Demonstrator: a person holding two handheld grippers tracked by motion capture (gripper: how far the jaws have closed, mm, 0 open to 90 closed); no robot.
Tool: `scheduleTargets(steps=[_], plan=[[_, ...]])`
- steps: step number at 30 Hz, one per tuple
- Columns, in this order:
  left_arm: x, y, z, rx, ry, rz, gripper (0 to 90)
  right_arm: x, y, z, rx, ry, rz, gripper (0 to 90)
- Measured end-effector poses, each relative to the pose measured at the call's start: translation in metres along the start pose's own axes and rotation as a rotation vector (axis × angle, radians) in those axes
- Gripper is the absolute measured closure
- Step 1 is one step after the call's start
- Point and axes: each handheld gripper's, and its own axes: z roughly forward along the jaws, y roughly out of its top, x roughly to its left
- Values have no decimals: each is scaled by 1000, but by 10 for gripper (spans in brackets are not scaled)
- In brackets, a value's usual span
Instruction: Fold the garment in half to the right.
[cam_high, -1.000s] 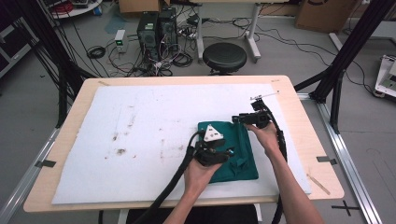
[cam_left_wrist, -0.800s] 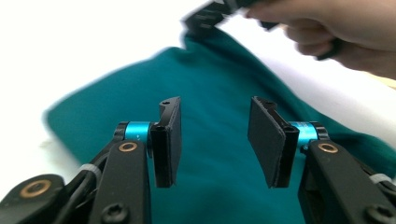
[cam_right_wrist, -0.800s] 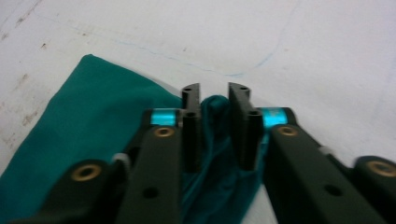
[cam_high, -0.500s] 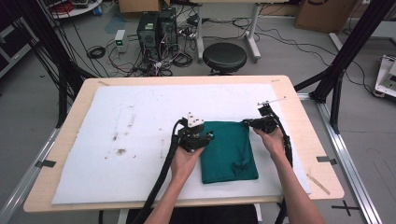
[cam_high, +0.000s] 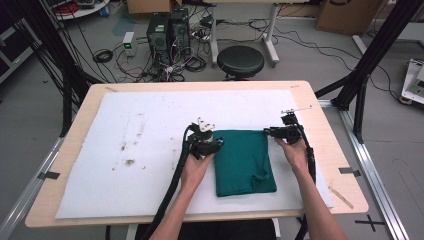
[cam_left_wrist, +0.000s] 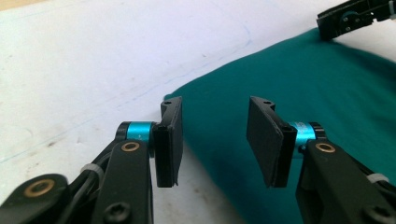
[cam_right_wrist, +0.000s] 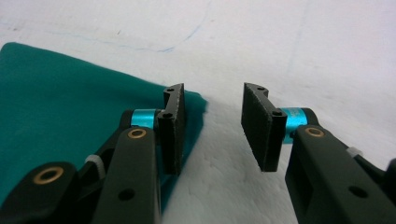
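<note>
The green cloth (cam_high: 243, 162) lies folded on the bench (cam_high: 320, 102). The left gripper (cam_high: 219, 143) and right gripper (cam_high: 267, 131), just widened, hold nothing at its far corners.

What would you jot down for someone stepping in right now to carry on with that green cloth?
Left gripper: open, nothing held, at the far left corner of the green cloth.
Right gripper: open, jaws have just been opening, nothing between them, at the far right corner.
Cloth: folded into a rectangle, lying flat on the white mat, toward the right side of the table.
Done: cloth folded and released.
Left: near edge looks a little rumpled; probably smooth it or fold it again.
</note>
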Motion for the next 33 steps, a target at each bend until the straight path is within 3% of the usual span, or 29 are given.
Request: scheduleTargets(steps=[3,5,7,9,11,13,14,16,19,20,23,25,28,33], plan=[[-4,-1,-3,6,-27,15,547,5,-4,-13,-52,-30,-9,633],[-7,-3,-5,15,-60,19,547,11,-8,-24,-98,-3,-25,680],[-11,-7,-8,3,-82,30,554,20,-14,-32,-129,55,-56,710],[-14,-13,-9,-2,-94,39,563,36,-24,-39,-133,100,-122,721],[-14,-19,-7,24,-94,48,566,45,-32,-41,-122,136,-162,719],[-15,-23,-3,56,-86,53,566,50,-38,-39,-83,141,-196,713],[-15,-25,-3,58,-83,58,566,50,-41,-36,-55,130,-215,712],[-16,-25,-5,57,-78,64,566,49,-46,-31,-13,56,-241,709],[-16,-25,-6,53,-76,66,563,40,-55,-28,8,-12,-222,690],[-16,-26,-8,49,-80,61,563,37,-58,-30,8,-16,-204,679],[-18,-29,-16,28,-106,56,563,33,-67,-42,-48,39,-142,675],[-21,-32,-21,16,-124,58,563,38,-74,-52,-86,76,-137,676],[-28,-38,-30,0,-150,70,563,55,-84,-63,-115,131,-190,677],[-43,-45,-40,-3,-197,109,562,84,-105,-62,-77,163,-302,678]])
